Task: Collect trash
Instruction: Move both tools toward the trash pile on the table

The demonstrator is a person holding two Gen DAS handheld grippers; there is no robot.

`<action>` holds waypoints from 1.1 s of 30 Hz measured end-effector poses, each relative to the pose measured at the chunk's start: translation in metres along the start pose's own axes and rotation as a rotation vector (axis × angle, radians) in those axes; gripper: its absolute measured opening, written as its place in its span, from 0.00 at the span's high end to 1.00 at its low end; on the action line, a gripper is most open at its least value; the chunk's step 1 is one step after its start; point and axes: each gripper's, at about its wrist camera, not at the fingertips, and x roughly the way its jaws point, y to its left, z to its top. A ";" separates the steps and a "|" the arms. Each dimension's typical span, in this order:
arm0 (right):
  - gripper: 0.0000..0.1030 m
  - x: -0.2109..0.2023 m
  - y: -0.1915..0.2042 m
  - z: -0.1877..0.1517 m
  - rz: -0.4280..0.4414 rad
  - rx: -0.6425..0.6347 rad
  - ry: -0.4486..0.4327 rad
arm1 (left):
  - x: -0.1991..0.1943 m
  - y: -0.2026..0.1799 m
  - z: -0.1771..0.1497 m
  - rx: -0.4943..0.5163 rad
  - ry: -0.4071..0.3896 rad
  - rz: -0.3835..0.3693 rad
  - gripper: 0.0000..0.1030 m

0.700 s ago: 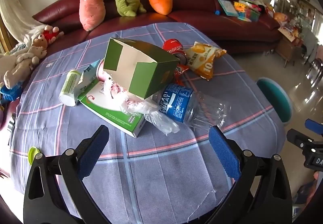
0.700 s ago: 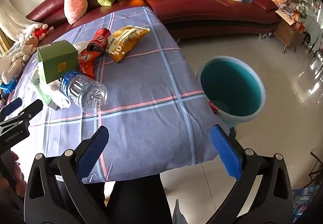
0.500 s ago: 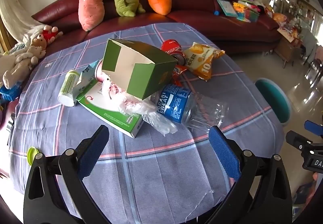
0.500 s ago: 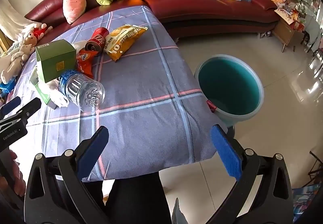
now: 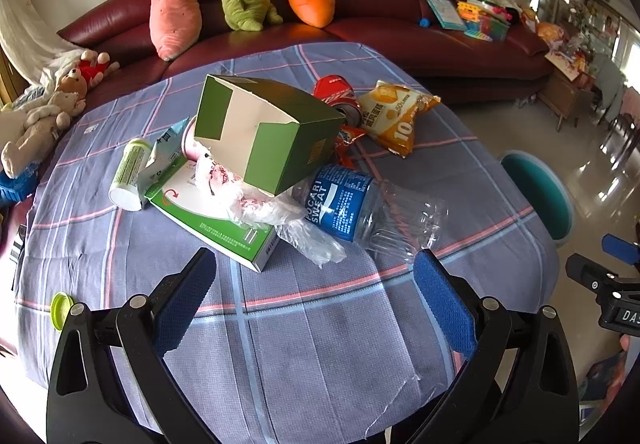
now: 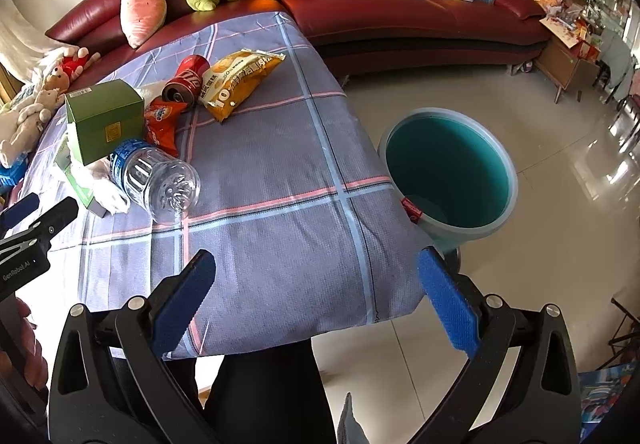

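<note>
Both claws gape empty above the tabletop. The Pocari Sweat bottle lies on its side just ahead of the left claw, base pointing right toward the right claw; the teal bin sits ahead-right of that one

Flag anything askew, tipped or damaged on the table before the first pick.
The open green box sits tilted, propped on the pile. The plastic bottle lies on its side, its clear end crumpled. The red can is tipped over too. No liquid spill visible. The teal bin stands upright on the floor.
</note>
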 end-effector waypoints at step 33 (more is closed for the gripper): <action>0.06 0.012 0.018 0.006 -0.038 -0.083 0.032 | 0.018 0.020 0.001 -0.008 0.024 -0.006 0.04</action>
